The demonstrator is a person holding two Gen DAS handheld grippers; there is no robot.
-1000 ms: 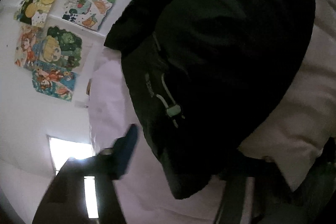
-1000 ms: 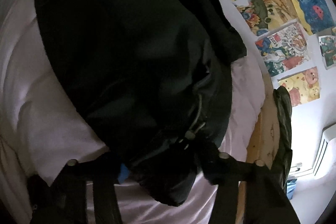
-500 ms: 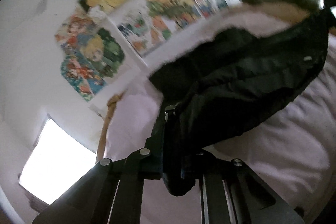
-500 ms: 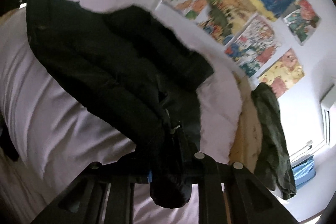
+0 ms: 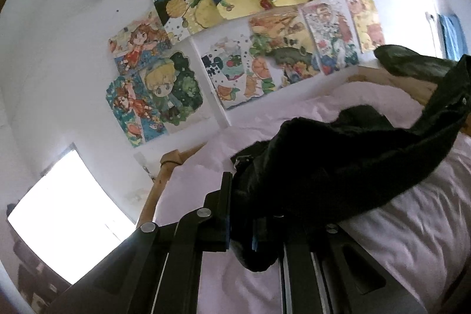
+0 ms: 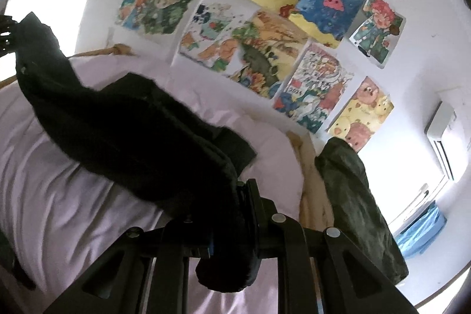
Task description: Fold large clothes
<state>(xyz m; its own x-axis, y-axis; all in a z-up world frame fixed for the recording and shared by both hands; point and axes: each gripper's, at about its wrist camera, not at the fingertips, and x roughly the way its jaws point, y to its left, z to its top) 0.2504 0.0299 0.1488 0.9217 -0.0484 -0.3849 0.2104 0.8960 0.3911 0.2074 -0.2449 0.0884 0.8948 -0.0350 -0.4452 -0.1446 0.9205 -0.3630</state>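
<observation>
A large black jacket (image 5: 353,155) hangs stretched above the pale pink bed sheet (image 5: 412,225), sagging in the middle. My left gripper (image 5: 243,214) is shut on one end of it, and a fold of black cloth bulges below the jaws. In the right wrist view the same jacket (image 6: 132,122) runs away to the upper left over the sheet (image 6: 59,196). My right gripper (image 6: 235,211) is shut on the near end, with a wad of cloth hanging under it. The left gripper (image 6: 6,31) shows at that view's far left edge, at the jacket's other end.
A dark green garment (image 6: 353,211) hangs over the wooden bed end (image 6: 309,167). Several colourful posters (image 5: 235,34) cover the white wall behind the bed. A bright window (image 5: 59,211) is at the left, an air conditioner (image 6: 441,143) at the right.
Both grippers have shut on the black jacket's edge and risen, lifting it off the bed. Both views have rolled and swung up from the jacket to the poster wall.
</observation>
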